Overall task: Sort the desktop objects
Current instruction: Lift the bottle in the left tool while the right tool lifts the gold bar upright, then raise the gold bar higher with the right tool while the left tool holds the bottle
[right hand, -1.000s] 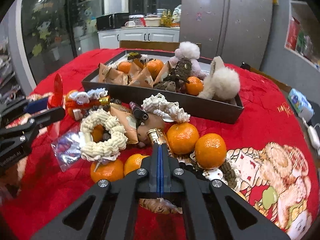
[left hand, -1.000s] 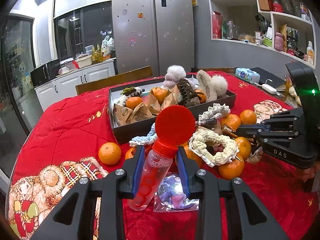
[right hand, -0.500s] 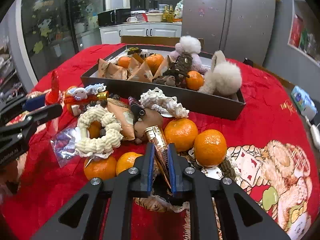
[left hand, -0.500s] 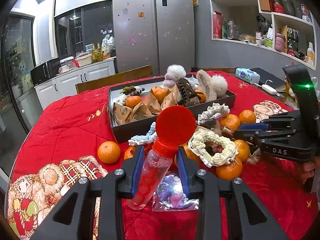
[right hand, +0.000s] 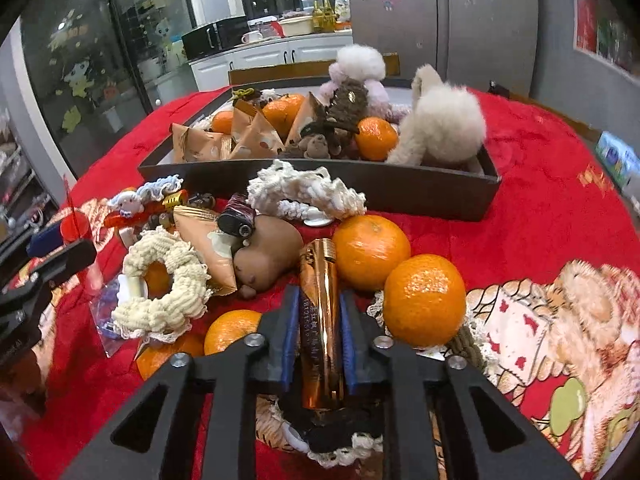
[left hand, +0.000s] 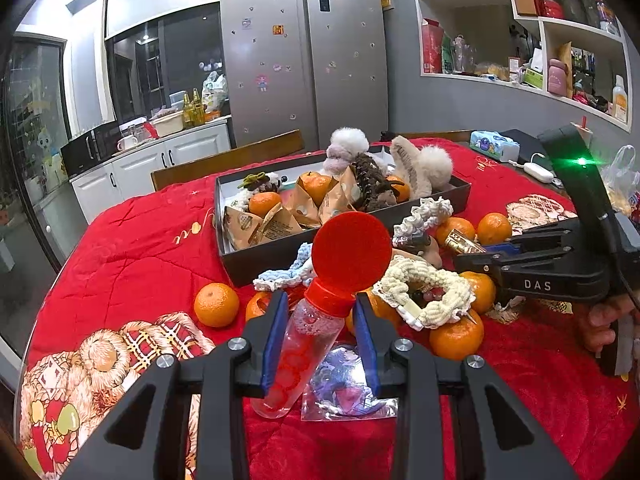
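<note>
A kitchen at night: a steel fridge (left hand: 304, 52) at the far wall, white cabinets (left hand: 152, 168) far left, open shelves (left hand: 520, 40) far right, and in the middle a table under a red cloth (left hand: 132, 248). On it sits a dark shallow box (right hand: 400, 188), and it's crowded: mandarins, brown paper snack packets (right hand: 256, 136), a dark knitted toy, a pinkish pompom plush (right hand: 360, 64) at the far side, a cream one (right hand: 444, 124) at the right end.

In front of the box, loose clutter. A cream crocheted ring (right hand: 164, 292) lies near left, a brown figure (right hand: 264, 256) just beside it, more mandarins (right hand: 424, 300) to the right, a white lace scrunchie (right hand: 304, 192) against the box wall.

The left gripper (left hand: 320, 320) has its blue pads closed around a clear bubble bottle (left hand: 304, 344) with a red cap, its red disc top upright. A small clear bag (left hand: 348, 384) lies beneath.

The right gripper (right hand: 320, 332) stands partly open, pads either side of a copper-gold tube (right hand: 320, 320) lying on the cloth; whether they press it, hard to tell.
</note>
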Available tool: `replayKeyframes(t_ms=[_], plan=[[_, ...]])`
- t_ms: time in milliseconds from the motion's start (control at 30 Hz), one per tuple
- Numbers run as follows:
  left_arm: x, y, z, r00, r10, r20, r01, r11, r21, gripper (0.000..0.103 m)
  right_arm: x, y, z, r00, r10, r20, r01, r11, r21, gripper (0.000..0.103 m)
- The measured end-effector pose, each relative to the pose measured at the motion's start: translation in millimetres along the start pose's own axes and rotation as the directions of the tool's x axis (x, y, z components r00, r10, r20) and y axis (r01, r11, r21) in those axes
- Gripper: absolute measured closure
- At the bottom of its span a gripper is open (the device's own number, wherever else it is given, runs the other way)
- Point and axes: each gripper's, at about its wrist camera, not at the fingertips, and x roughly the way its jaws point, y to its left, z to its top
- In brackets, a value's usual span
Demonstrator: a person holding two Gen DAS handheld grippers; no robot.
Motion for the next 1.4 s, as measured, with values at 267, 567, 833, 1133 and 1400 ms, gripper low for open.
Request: replayKeyframes(t_ms=[267, 567, 833, 1133, 1400], plan=[[-2.5, 2.8, 1.2, 1.000, -0.005, 0.007, 0.005, 1.000, -0.011, 0.070, -8.9, 3.8, -4.7, 0.999, -0.011, 0.039, 0.011, 1.000, 0.012, 0.087], [-6.5, 6.5, 2.8, 1.000, -0.003, 0.019, 0.004, 1.000, -0.030, 0.070, -21.2, 6.9, -4.6, 0.995, -0.017, 0.103, 0.014, 1.000, 0.024, 0.087], [-21.3, 10.9, 8.6, 0.997, -0.027, 0.072, 0.031, 0.998, -0.053, 0.074, -34.7, 7.5, -2.0, 0.986, 0.025, 0.166, -0.036, 0.997, 0.065, 0.087], [-29.8, 10.9, 10.2, 0.995, -0.040, 0.095, 0.046, 0.997, -0.063, 0.076, -46.3, 15.6, -1.9, 0.957, 0.069, 0.281, -0.097, 0.991, 0.088, 0.087], [-34.3, 9.8, 11.4, 0.993, -0.043, 0.109, 0.050, 0.997, -0.062, 0.077, -44.3, 26.0, -2.6, 0.956, 0.076, 0.284, -0.097, 0.994, 0.059, 0.086]])
